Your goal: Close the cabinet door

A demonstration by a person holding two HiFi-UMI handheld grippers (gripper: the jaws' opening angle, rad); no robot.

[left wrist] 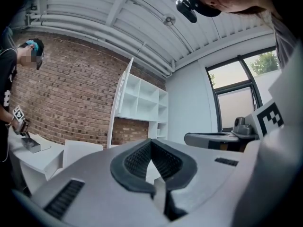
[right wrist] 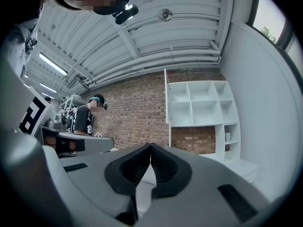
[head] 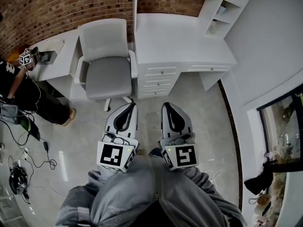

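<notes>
The left gripper (head: 129, 106) and right gripper (head: 167, 106) both have their jaws pressed together, holding and touching nothing. Well ahead, the white cabinet door (right wrist: 166, 98) stands swung open from the shelf unit (right wrist: 203, 103) above the desk (head: 180, 41).

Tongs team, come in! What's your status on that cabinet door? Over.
Left tongs and right tongs shut, empty, side by side. Door open above the desk, not yet reached. Chair left of the desk.
</notes>
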